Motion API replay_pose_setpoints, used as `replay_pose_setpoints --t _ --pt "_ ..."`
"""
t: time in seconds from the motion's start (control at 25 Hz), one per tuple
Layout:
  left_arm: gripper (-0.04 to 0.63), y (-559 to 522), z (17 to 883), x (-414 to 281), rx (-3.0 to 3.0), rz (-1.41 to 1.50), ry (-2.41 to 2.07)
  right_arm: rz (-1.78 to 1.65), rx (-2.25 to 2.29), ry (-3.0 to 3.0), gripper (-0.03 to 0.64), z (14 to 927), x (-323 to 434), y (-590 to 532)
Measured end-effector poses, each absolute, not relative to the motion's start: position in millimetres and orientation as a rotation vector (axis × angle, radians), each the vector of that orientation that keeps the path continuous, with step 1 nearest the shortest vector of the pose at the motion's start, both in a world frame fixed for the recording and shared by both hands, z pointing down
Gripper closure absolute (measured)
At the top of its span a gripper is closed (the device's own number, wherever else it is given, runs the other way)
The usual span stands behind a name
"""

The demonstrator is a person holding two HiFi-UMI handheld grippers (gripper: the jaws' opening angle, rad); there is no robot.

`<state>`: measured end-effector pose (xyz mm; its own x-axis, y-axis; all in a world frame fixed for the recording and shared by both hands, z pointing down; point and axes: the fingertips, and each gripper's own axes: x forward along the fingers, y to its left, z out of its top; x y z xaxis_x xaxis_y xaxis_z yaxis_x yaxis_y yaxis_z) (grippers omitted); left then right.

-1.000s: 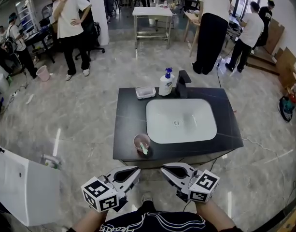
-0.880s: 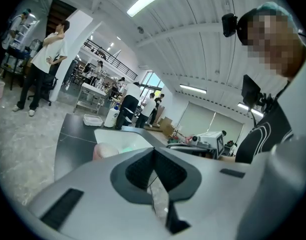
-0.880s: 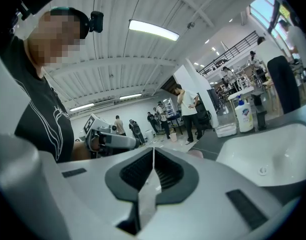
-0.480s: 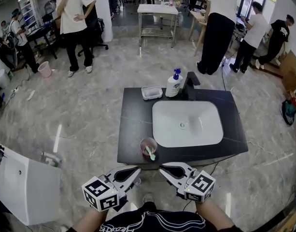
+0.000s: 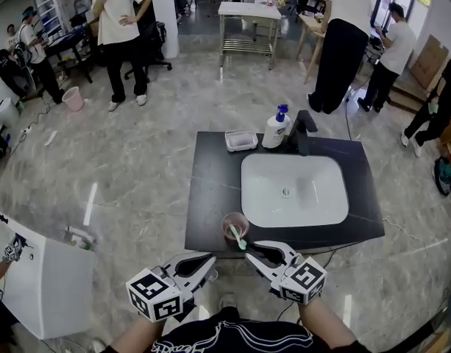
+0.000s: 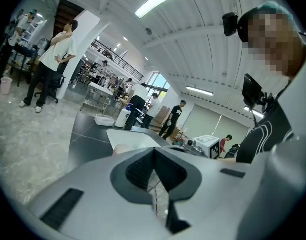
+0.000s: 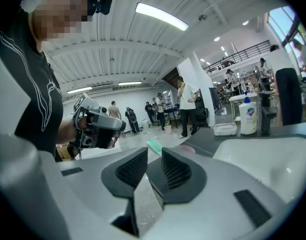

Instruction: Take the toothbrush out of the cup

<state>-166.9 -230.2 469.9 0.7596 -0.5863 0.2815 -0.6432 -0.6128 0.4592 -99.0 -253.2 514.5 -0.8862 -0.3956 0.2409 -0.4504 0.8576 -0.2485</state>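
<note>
cup [image 6: 122,148]: mostly hidden behind left claw [image 6: 153,153] | toothbrush [image 5: 238,237]: end inside cup too small to make out

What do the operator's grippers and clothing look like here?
Both left gripper and right gripper: light grey shells, dark ribbed jaw pads, each carrying a white cube with black square markers. Person wears a black top with white line print.

The cup [image 5: 235,225] stands at the countertop's [image 5: 210,182] front edge, just left of the sink basin [image 5: 295,190], with the toothbrush [image 5: 238,237] in it, leaning forward. Along the back edge sit a dish [image 5: 241,140], a soap bottle [image 5: 276,129] and the faucet [image 5: 304,132], left to right. The right gripper [image 5: 257,249] hangs just before the cup, and the left gripper [image 5: 205,262] is to its left.
</note>
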Motion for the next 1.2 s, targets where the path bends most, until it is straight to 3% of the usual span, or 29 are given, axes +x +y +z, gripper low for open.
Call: replay_pose_setpoints --t 0.12,0.4,0.96,1.08,1.2 --pt "0.592 -230 473 -171 2.394 0.145 -0.921 0.41 0.64 -2.816 0.491 521 -106 -254" --pt "0.592 -236 476 -174 2.383 0.143 -0.933 0.2 0.656 -2.762 0.472 528 -119 -267" --pt "0.592 -240 480 -180 2.372 0.144 -0.938 0.091 0.685 -2.717 0.477 545 -129 -279" --pt "0.592 -241 482 -181 2.369 0.145 -0.941 0.087 0.703 -2.719 0.528 546 -128 -282" --pt "0.592 -242 481 -183 2.368 0.145 -0.944 0.081 0.718 -2.722 0.533 543 -128 -285"
